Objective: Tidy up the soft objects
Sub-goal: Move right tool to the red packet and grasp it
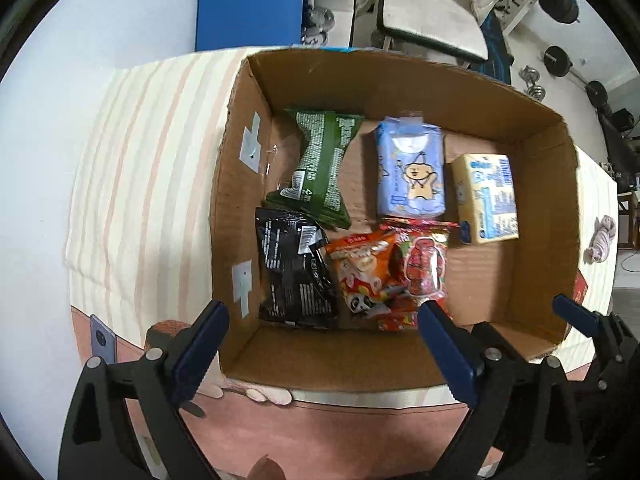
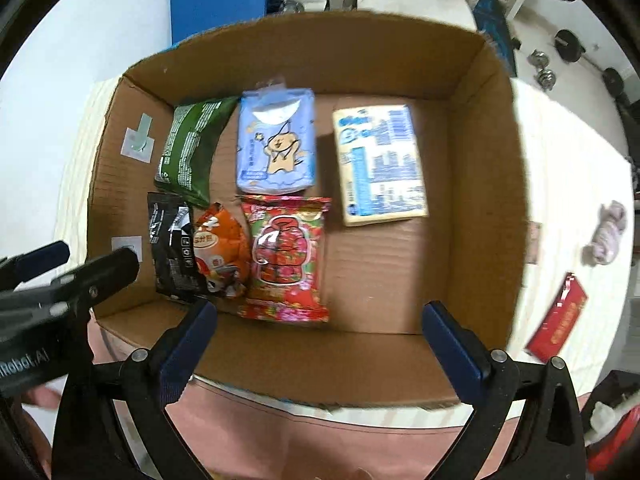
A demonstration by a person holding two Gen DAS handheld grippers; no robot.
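Observation:
A cardboard box [image 1: 516, 280] [image 2: 492, 184] on a striped cloth holds several soft packs: a green pouch [image 1: 322, 164] [image 2: 192, 148], a black pouch [image 1: 292, 276] [image 2: 172, 248], an orange snack bag [image 1: 364, 276] [image 2: 220, 252], a red candy pack [image 1: 424, 264] [image 2: 286, 256], a blue tissue pack [image 1: 412, 168] [image 2: 276, 144] and a yellow-blue pack [image 1: 488, 198] [image 2: 380, 164]. My left gripper [image 1: 324, 352] is open and empty over the box's near wall. My right gripper [image 2: 320, 348] is open and empty, just right of the left one.
A rolled lilac cloth [image 1: 600, 240] [image 2: 606, 232] and a red packet [image 2: 558, 320] lie on the cloth right of the box. A pink surface [image 2: 320, 440] lies below. A chair [image 1: 432, 12] and dumbbells [image 1: 558, 60] stand behind.

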